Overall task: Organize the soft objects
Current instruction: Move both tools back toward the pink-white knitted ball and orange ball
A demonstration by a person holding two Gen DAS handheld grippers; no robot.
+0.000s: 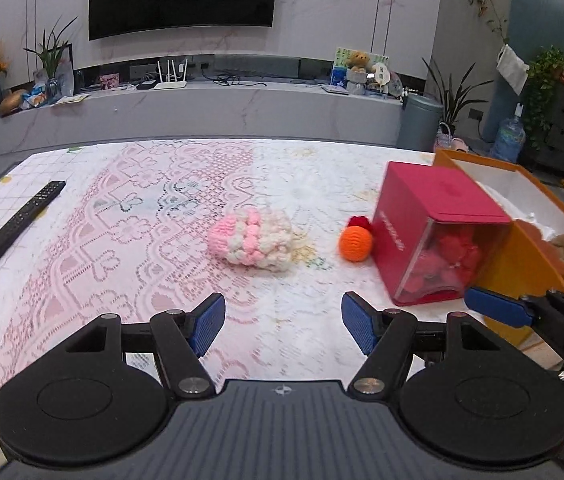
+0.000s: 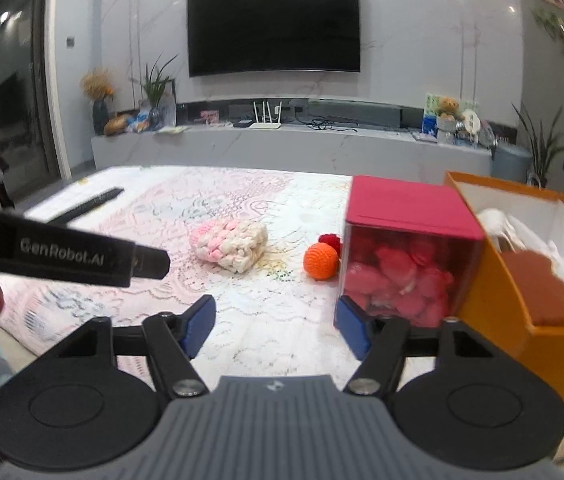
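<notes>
A pink-and-white knitted bundle point(image 1: 252, 240) point(image 2: 229, 246) lies mid-table on the lace cloth. To its right sit an orange crochet ball point(image 1: 356, 243) point(image 2: 321, 261) and a small red crochet piece point(image 1: 359, 222) point(image 2: 330, 239). Beside them stands a red box point(image 1: 438, 216) point(image 2: 402, 208) with a clear front, full of red soft items. An orange box point(image 1: 530, 256) point(image 2: 494, 292) holding plush toys stands at the far right. My left gripper point(image 1: 283, 322) hangs open short of the bundle, empty. My right gripper point(image 2: 276, 322) is open and empty, its right finger close to the red box's near corner.
A black remote control point(image 1: 22, 222) lies at the table's left side. The left gripper's body point(image 2: 74, 256) crosses the left of the right wrist view. One right-gripper finger point(image 1: 498, 306) shows before the orange box. A TV bench lies beyond the table's far edge.
</notes>
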